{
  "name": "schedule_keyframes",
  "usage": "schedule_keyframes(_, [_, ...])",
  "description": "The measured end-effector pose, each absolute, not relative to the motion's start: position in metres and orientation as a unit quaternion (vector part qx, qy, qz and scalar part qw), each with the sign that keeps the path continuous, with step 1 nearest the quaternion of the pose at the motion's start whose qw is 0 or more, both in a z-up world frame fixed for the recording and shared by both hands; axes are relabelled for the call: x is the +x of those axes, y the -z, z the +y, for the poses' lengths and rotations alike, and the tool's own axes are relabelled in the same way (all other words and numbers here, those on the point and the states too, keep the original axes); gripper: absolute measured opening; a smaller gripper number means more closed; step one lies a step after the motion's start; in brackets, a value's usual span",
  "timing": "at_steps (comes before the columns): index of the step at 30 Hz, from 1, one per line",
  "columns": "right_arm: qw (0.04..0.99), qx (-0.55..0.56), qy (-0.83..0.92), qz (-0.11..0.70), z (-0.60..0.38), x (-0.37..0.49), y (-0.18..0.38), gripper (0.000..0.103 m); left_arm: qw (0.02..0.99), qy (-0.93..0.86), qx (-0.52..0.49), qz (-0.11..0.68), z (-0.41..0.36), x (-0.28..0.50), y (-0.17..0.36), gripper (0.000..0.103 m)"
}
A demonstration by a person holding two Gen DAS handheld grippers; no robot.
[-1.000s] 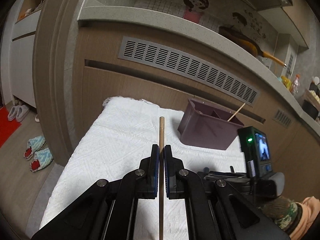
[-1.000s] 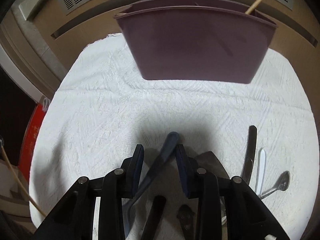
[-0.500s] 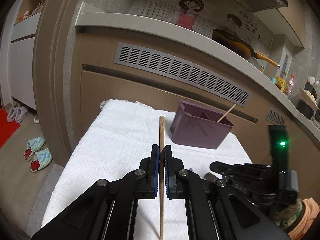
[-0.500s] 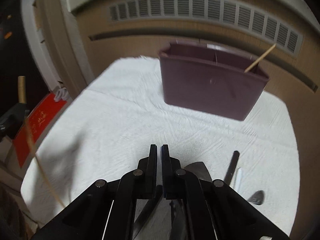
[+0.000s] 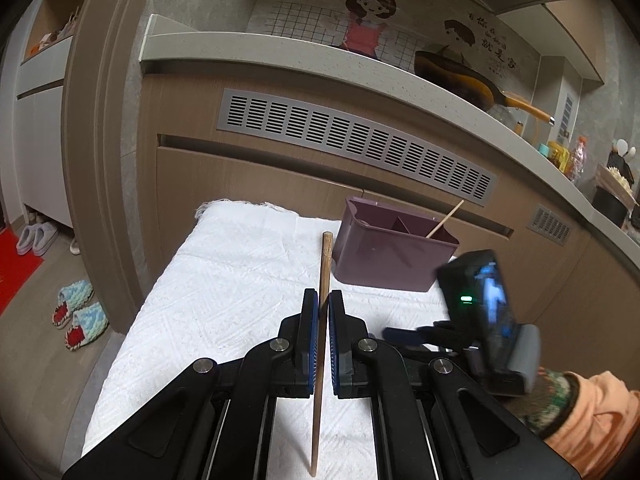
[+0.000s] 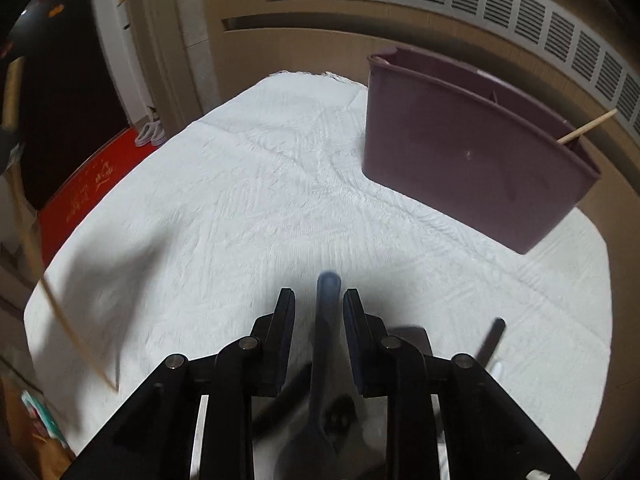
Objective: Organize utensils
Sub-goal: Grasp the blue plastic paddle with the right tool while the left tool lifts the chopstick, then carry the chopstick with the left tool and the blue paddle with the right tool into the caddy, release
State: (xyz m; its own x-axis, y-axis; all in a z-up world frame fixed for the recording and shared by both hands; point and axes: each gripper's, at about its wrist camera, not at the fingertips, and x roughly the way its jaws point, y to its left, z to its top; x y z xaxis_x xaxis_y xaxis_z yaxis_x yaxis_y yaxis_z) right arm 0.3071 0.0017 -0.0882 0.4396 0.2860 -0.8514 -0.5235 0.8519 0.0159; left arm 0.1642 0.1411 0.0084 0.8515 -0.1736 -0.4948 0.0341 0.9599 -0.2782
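Observation:
My left gripper [image 5: 324, 300] is shut on a wooden chopstick [image 5: 325, 264], held above the white cloth [image 5: 224, 280] with its thick end pointing at the cabinet. A purple utensil holder [image 5: 394, 256] stands at the back right with one chopstick [image 5: 444, 222] leaning in it. My right gripper [image 6: 319, 300] points down at the cloth near the holder [image 6: 472, 160]. Its jaws are opening, and a dark blue utensil handle [image 6: 328, 312] stands between them with a gap on the left side. The picture there is blurred.
More utensils lie on the cloth under and right of the right gripper: a black handle [image 6: 490, 340] and a dark flat blade [image 6: 412, 334]. A wooden cabinet front with a vent [image 5: 352, 140] rises just behind the cloth. Slippers [image 5: 78, 312] sit on the floor at left.
The right gripper went from open around the blue handle to shut, and now stands apart again with the handle between its jaws; its view has rolled. The left gripper keeps the chopstick.

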Motion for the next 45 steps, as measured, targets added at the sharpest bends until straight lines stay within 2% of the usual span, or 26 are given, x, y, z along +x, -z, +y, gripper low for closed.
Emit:
schedule_keyframes(4, [0.836, -0.129, -0.225, 0.484, 0.007, 0.316, 0.106, 0.024, 0.953, 0.058, -0.14, 0.264, 0.146, 0.161, -0.008, 0.005])
schedule_keyframes(6, [0.834, -0.126, -0.228, 0.486, 0.004, 0.313, 0.105, 0.013, 0.953, 0.06, -0.139, 0.263, 0.146, 0.159, -0.009, 0.005])
schedule_keyframes(8, [0.838, -0.125, -0.234, 0.478, -0.001, 0.305, 0.1, 0.013, 0.953, 0.06, -0.137, 0.263, 0.143, 0.158, -0.01, 0.005])
schedule_keyframes(19, [0.888, -0.098, -0.265, 0.363, -0.065, 0.212, 0.013, 0.013, 0.959, 0.069, -0.107, 0.254, 0.112, 0.136, -0.033, 0.005])
schedule_keyframes(23, [0.896, -0.092, -0.262, 0.346, -0.083, 0.197, -0.005, 0.013, 0.948, 0.033, -0.102, 0.298, 0.114, 0.156, -0.028, 0.008])
schedule_keyframes(24, [0.897, -0.09, -0.262, 0.344, -0.084, 0.195, -0.007, 0.013, 0.937, 0.029, -0.107, 0.331, 0.118, 0.172, -0.02, 0.01])
schedule_keyframes(26, [0.901, -0.085, -0.259, 0.337, -0.09, 0.195, -0.011, 0.013, 0.915, 0.022, -0.11, 0.387, 0.123, 0.201, -0.004, 0.025])
schedule_keyframes(27, [0.903, -0.082, -0.258, 0.334, -0.092, 0.195, -0.012, 0.013, 0.905, 0.011, -0.114, 0.41, 0.126, 0.216, 0.006, 0.037])
schedule_keyframes(28, [0.903, -0.08, -0.258, 0.334, -0.094, 0.196, -0.011, 0.013, 0.894, -0.001, -0.116, 0.432, 0.129, 0.232, 0.017, 0.039])
schedule_keyframes(33, [0.902, -0.064, -0.256, 0.342, -0.097, 0.208, -0.003, 0.013, 0.845, -0.049, -0.149, 0.512, 0.151, 0.294, 0.063, 0.04])
schedule_keyframes(38, [0.9, -0.058, -0.258, 0.346, -0.101, 0.212, 0.0, 0.013, 0.835, -0.078, -0.108, 0.534, 0.143, 0.326, 0.086, 0.039])
schedule_keyframes(40, [0.9, -0.056, -0.257, 0.346, -0.103, 0.213, 0.0, 0.013, 0.837, -0.081, -0.092, 0.533, 0.14, 0.331, 0.092, 0.029])
schedule_keyframes(44, [0.9, -0.05, -0.255, 0.349, -0.108, 0.215, 0.0, 0.013, 0.847, -0.077, -0.067, 0.522, 0.136, 0.327, 0.101, 0.027])
schedule_keyframes(45, [0.9, -0.048, -0.255, 0.349, -0.109, 0.214, 0.0, 0.013, 0.851, -0.076, -0.054, 0.516, 0.132, 0.326, 0.101, 0.024])
